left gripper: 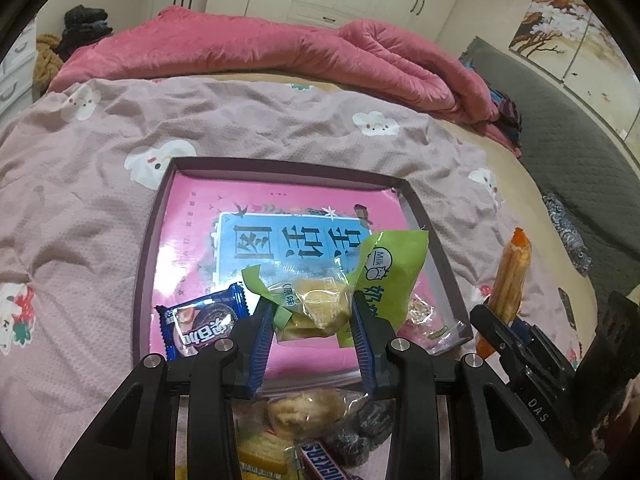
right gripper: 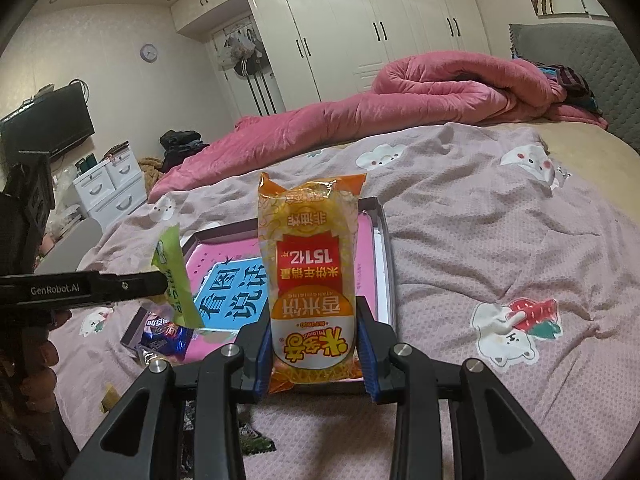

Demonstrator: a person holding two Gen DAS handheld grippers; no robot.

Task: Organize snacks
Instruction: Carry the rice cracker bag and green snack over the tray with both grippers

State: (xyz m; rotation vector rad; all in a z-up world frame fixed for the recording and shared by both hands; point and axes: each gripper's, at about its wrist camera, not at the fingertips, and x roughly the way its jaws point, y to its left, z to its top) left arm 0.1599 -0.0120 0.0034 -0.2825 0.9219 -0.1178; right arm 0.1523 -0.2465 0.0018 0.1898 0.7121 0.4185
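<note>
On the bed, the tray (left gripper: 152, 240) holds one blue snack (left gripper: 204, 320); left gripper (left gripper: 314, 320) clasps a green packet (left gripper: 384, 268), right gripper (right gripper: 314, 344) an orange rice-cracker pack (right gripper: 310, 272), more loose

Inside the shallow box (left gripper: 436, 240), the pink floor from nine to twelve o'clock lies bare and reachable. A blue snack packet (left gripper: 202, 320) blocks the seven o'clock corner; clear wrappers (left gripper: 424, 316) crowd five o'clock. Beyond, the pink quilt (left gripper: 256, 44) walls off twelve o'clock.

Green milk-print snack pack (left gripper: 384, 272), orange-red rice cracker pack (right gripper: 312, 280), blue cookie wrapper (left gripper: 200, 320) were over the pink-lined tray (left gripper: 436, 232); bedsheet (left gripper: 80, 200) mauve with white clouds.
</note>
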